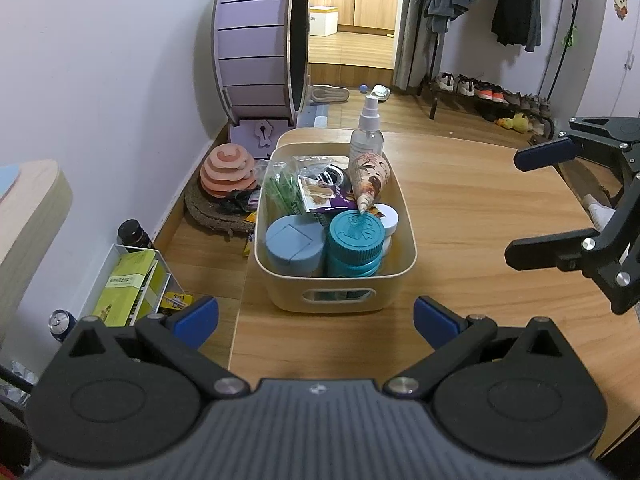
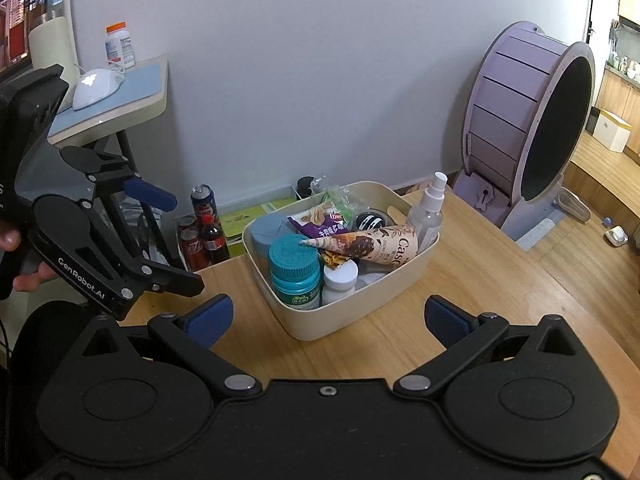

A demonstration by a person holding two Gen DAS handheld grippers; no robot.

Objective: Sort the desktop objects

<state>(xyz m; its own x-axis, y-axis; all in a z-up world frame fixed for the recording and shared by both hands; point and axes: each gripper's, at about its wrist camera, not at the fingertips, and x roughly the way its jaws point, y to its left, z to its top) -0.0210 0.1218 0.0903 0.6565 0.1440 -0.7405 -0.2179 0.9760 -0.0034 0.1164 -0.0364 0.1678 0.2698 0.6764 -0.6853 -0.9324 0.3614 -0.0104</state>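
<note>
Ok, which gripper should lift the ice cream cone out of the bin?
Probably left. Left gripper faces the bin squarely, jaws open; the cone lies on top. Right gripper sits off the bin's corner.

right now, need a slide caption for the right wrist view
Open right gripper faces a cream bin packed with bottles, snacks and a cone wrapper.

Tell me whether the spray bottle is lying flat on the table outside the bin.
No, the spray bottle stands upright inside the cream bin, at its far end beside the ice cream cone.
</note>
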